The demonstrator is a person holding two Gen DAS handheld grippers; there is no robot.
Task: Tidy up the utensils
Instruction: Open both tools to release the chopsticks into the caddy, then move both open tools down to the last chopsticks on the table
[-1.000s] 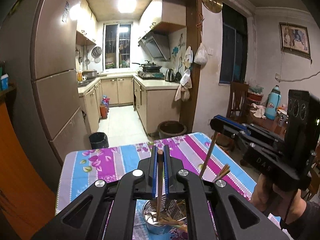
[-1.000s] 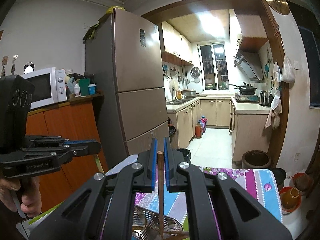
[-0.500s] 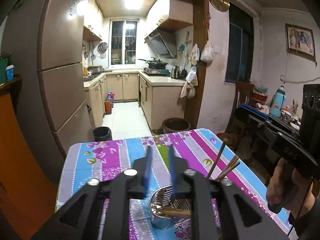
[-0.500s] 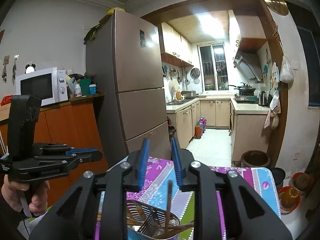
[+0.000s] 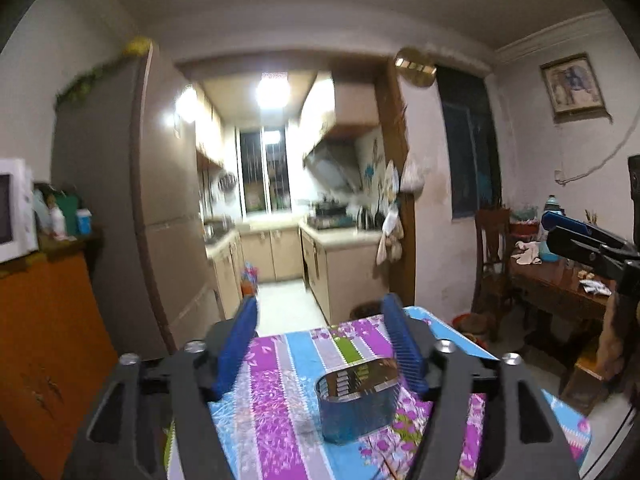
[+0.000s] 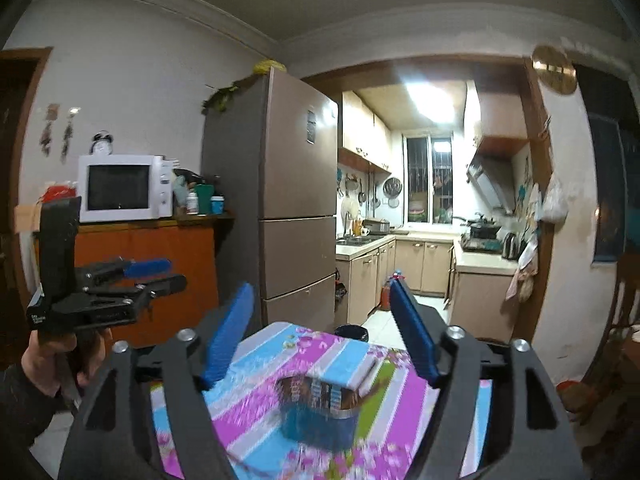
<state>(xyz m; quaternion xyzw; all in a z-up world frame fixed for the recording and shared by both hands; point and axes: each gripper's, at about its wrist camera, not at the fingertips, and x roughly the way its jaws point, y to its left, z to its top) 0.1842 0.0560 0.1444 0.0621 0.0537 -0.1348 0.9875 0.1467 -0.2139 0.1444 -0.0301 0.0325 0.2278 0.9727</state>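
A shiny metal utensil holder [image 5: 358, 404] stands on the flowered tablecloth [image 5: 276, 384]. Motion blur hides what is inside it. My left gripper [image 5: 320, 344] is held above and short of the holder; its jaws are opening, and nothing is between the blue pads [image 5: 238, 346]. In the right wrist view the same holder [image 6: 320, 416] lies low and smeared below my right gripper [image 6: 320, 334], whose jaws are also opening around nothing. Each gripper appears in the other's view: the left gripper [image 6: 170, 274] at the left, the right gripper [image 5: 550, 226] at the far right.
The striped table [image 6: 280, 344] ends towards a tall fridge [image 6: 296, 216] and the kitchen doorway. An orange cabinet [image 6: 160, 276] with a microwave [image 6: 124, 186] stands at the left. A dark wooden chair [image 5: 490, 264] and a cluttered side table [image 5: 560, 284] stand at the right. A bin [image 6: 352, 332] sits beyond the table.
Each gripper held an upright chopstick over the holder, then let it drop in and opened wide. Both have since pulled back, and the holder now looks smaller and farther away.
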